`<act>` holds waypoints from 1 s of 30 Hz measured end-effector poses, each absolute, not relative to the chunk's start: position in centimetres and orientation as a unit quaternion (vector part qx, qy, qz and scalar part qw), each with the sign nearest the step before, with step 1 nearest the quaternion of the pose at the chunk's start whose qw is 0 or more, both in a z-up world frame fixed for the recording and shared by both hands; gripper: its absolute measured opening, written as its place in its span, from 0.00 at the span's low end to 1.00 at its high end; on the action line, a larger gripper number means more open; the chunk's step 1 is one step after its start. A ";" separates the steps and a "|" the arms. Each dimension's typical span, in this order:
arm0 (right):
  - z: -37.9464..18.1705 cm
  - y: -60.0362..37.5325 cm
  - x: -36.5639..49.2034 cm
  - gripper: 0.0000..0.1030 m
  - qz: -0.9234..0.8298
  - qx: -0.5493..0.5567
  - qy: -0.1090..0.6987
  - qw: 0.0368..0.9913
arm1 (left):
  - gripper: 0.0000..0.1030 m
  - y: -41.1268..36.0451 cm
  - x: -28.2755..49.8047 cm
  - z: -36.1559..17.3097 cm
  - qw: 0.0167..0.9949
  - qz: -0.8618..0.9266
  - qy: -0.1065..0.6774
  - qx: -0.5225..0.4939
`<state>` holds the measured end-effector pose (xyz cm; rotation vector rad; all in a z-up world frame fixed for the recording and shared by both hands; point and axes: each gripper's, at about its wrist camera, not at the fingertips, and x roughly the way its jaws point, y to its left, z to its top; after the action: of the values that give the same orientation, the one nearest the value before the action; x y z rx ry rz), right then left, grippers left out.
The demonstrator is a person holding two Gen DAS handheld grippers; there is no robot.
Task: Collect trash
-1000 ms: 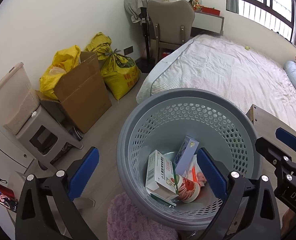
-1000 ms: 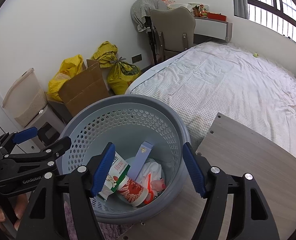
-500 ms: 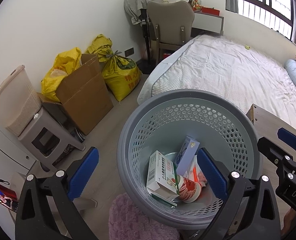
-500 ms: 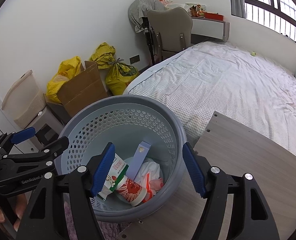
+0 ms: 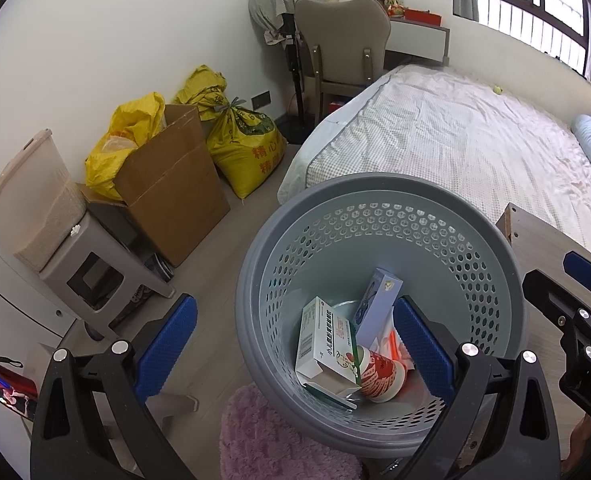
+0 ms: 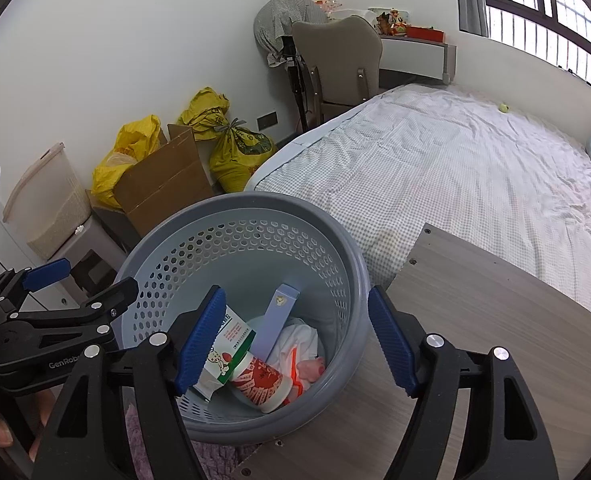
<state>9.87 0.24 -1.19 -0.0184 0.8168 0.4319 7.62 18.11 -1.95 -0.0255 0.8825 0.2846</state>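
Over the last second very little changes: both views drift slightly, as if the two grippers ease back a touch, and nothing inside the basket shifts. The grey perforated basket (image 5: 379, 188) stands on the floor just beside the corner of the wooden surface (image 6: 495, 320), near the foot of the bed (image 6: 455, 168).

The left gripper (image 5: 291, 352) hovers over the basket's near-left rim with its fingers (image 5: 165, 350) spread wide and nothing between them. The right gripper (image 6: 293, 338) hangs over the basket's right side, fingers (image 6: 391, 344) equally wide and empty.

The trash lies at the bottom of the basket: a white and green medicine box (image 5: 327, 346), a pale blue carton (image 5: 375, 300) leaning upright against it, a red-patterned paper cup (image 5: 379, 372) on its side, and a crumpled white and orange wrapper (image 6: 301, 340).

Judging from the empty fingers and the bare part of the surface in view, the last drop looks finished. No further loose litter shows here, so the collection seems at or near its end. A pink fluffy rug (image 5: 271, 440) lies at the basket's foot.
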 end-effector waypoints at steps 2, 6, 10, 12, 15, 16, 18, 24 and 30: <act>-1.2 0.2 9.9 0.68 0.208 -0.009 0.394 0.895 | 0.94 18.2 7.6 -2.0 0.895 0.138 0.425 -0.013; -1.1 0.1 9.9 0.73 0.207 -0.006 0.391 0.897 | 0.94 18.3 7.6 -2.0 0.893 0.142 0.426 -0.013; -1.0 0.0 10.0 0.74 0.204 -0.004 0.389 0.898 | 0.94 18.6 7.6 -2.1 0.893 0.145 0.427 -0.017; -1.0 0.0 10.0 0.75 0.203 -0.003 0.389 0.898 | 0.94 18.6 7.7 -2.1 0.892 0.144 0.428 -0.018; -1.0 -0.1 10.0 0.76 0.204 -0.004 0.389 0.898 | 0.94 18.7 7.7 -2.1 0.892 0.144 0.428 -0.018; -1.0 -0.1 10.0 0.76 0.204 -0.003 0.389 0.898 | 0.94 18.7 7.6 -2.1 0.892 0.145 0.427 -0.018; -1.0 0.0 10.0 0.76 0.204 -0.003 0.390 0.898 | 0.94 18.7 7.7 -2.1 0.892 0.145 0.427 -0.017; -1.0 0.1 10.1 0.76 0.202 -0.004 0.389 0.899 | 0.94 18.7 7.7 -2.1 0.892 0.145 0.427 -0.018; -1.0 0.1 10.0 0.76 0.203 -0.004 0.389 0.899 | 0.94 18.5 7.6 -2.1 0.892 0.144 0.427 -0.019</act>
<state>10.05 0.08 -1.03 -0.0093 0.8051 0.4193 7.65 18.52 -2.14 -0.0387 0.8870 0.2990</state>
